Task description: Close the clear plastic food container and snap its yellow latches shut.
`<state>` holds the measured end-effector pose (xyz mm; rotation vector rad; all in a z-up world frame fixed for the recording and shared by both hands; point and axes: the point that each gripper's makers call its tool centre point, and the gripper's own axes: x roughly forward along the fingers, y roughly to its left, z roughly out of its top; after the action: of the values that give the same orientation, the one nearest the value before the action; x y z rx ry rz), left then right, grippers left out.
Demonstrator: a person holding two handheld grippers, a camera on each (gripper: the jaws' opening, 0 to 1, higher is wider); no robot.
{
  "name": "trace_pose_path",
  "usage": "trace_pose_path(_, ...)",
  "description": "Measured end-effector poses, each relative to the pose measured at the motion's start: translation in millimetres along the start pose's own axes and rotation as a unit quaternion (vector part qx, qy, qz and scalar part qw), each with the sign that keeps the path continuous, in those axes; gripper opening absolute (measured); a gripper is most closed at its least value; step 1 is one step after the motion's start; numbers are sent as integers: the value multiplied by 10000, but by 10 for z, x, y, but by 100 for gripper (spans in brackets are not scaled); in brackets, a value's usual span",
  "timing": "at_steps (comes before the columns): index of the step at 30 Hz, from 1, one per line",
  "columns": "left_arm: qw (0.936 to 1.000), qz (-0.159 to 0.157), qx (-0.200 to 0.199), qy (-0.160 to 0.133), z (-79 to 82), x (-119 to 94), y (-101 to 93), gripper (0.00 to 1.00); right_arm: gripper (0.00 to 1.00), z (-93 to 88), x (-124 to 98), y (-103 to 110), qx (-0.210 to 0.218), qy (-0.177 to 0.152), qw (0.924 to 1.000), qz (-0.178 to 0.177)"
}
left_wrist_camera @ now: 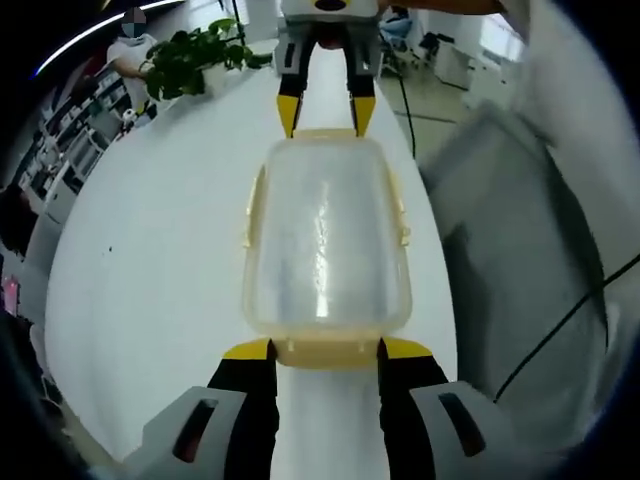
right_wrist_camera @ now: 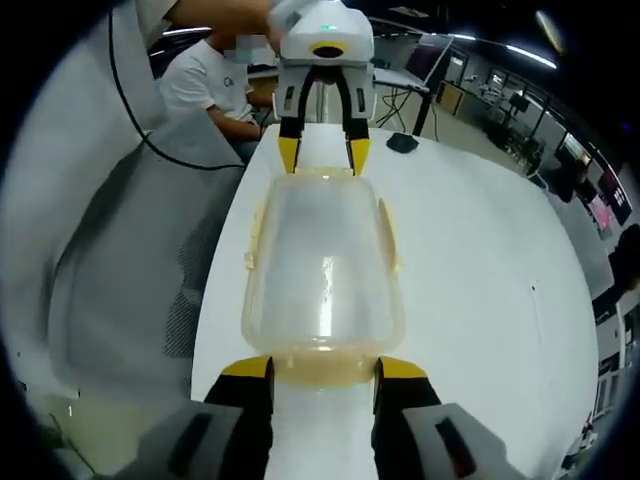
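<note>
— Where's the container [left_wrist_camera: 326, 240] sitting?

— Middle of the frame in the left gripper view, lying lengthwise on the white desk [left_wrist_camera: 160, 260]. Going left to right: there's a potted plant [left_wrist_camera: 190, 58] at the upper left, bare desk below it, then the clear box with its lid on, then a grey chair back [left_wrist_camera: 520, 260] at the right with a black cable [left_wrist_camera: 560, 325] running across it.

— And the left gripper [left_wrist_camera: 326, 350]?

— At the bottom centre, jaws spread apart, yellow tips on either side of the yellow latch [left_wrist_camera: 326, 352] at the near end. I can't tell whether they touch it. It isn't clamped on anything.

— The other one?

— The right gripper [left_wrist_camera: 325, 112] comes in from the top centre, jaws likewise apart, tips right at the far end of the box.

— Same from the other side?

— Much the same. In the right gripper view a grey chair [right_wrist_camera: 130, 260] fills the left, the container [right_wrist_camera: 322, 262] lies centre, open desk [right_wrist_camera: 480, 260] to the right. The right gripper [right_wrist_camera: 322, 368] straddles the near latch [right_wrist_camera: 322, 368], spread, gripping nothing; the left gripper [right_wrist_camera: 322, 152] is at the far end. A seated person [right_wrist_camera: 210, 80] is at the upper left.
</note>
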<state>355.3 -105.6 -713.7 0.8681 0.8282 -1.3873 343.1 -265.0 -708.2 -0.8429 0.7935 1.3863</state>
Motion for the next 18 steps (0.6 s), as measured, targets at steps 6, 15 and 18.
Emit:
trace_pose_path(6, 10000, 21, 16, 19, 107, 93, 36, 37, 36, -149, -47, -34, 14, 47, 10000, -55)
trace_pose_path(15, 10000, -11, 45, -5, 229, 197, 24, 37, 36, -328, -42, -9, 82, 107, 9999, -37)
trace_pose_path(18, 10000, -17, 7, -33, 253, 233, 10, 37, 36, -382, -39, -6, 56, 157, 9998, -52)
